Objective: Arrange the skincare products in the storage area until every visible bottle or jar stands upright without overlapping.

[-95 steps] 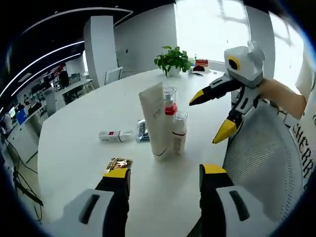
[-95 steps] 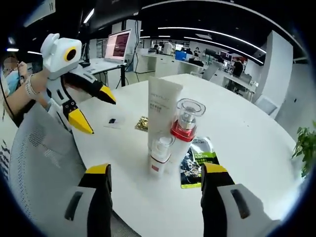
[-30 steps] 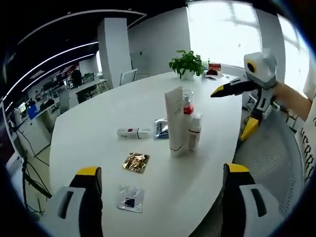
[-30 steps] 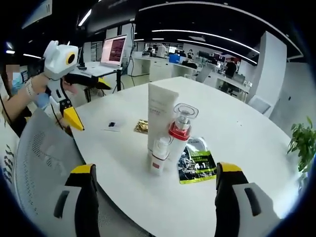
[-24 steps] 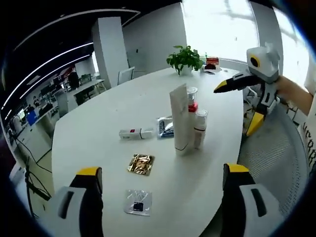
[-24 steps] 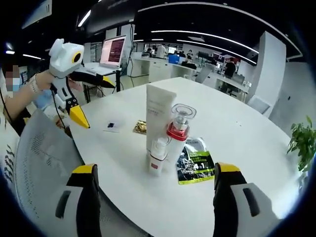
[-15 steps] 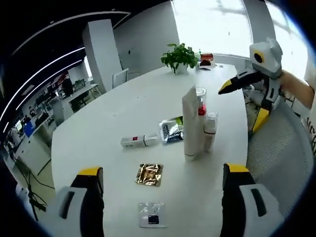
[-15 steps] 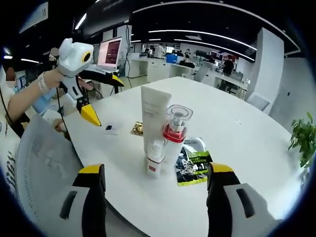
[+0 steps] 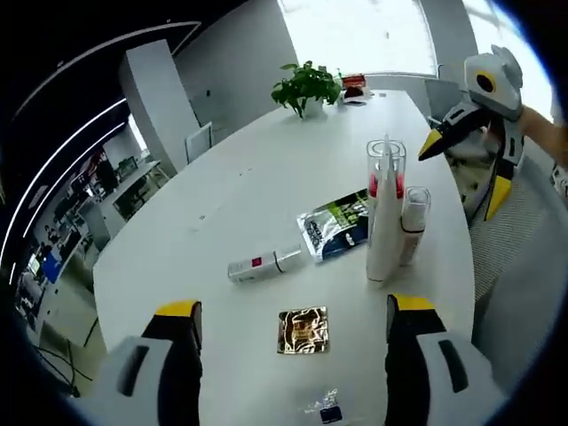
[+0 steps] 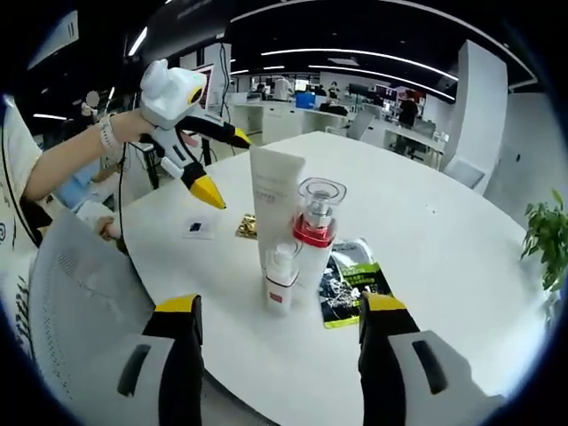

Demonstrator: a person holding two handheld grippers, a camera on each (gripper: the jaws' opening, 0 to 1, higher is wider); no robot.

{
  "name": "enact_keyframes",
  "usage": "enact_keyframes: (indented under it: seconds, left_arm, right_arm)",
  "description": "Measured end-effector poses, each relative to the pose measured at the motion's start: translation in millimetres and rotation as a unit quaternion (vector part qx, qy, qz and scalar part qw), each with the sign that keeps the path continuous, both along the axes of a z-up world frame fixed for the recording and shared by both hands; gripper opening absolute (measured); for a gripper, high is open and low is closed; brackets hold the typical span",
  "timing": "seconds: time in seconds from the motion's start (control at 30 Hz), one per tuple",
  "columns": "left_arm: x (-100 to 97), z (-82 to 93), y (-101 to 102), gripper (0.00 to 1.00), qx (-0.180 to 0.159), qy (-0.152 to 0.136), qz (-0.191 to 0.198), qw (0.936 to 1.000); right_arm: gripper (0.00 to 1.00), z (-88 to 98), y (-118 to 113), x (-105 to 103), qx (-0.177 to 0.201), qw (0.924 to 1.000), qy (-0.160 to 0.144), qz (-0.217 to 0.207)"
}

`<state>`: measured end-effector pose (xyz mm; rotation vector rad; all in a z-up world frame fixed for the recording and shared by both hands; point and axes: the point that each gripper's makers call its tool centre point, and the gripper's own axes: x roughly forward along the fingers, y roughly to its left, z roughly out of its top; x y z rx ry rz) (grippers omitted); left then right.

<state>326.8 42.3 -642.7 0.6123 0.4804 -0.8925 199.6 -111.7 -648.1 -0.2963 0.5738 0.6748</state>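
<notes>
Claws both wide apart, empty, above white table near upright bottles.

three bottles clustered upright, tube lying apart

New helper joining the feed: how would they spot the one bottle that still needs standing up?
On the round white table, look beside the three upright containers. Past the green foil sachet lies a small white tube-shaped bottle with a red label, the one container on its side.
</notes>
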Motion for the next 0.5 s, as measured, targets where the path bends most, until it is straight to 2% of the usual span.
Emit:
enact_keyframes:
  seconds: [0.1,0.2,0.27,0.5]
  left_arm:
    - [8.1,-0.6,-2,0.79,0.015,-0.011,-0.013,0.9997]
    - [17.6,-1.6,-7,0.76,0.035,-0.028,-0.047,0.9979]
    - [22.5,-5.2,-8,0.72,0.061,-0.027,-0.061,0.996]
    - [33.2,-8.8,-24,0.61,0.074,-0.032,-0.104,0.9913]
  right_arm:
    - [0.72,-1.4,-1,0,0.0,1.0,0.003,-0.004]
    - [0.71,-2.1,-1,-1,0.0,1.0,0.005,-0.007]
    - [0.71,-2.3,-1,-1,-0.001,1.0,0.006,-0.007]
    - [0.71,-5.0,1,-1,0.002,0.9998,0.013,-0.013]
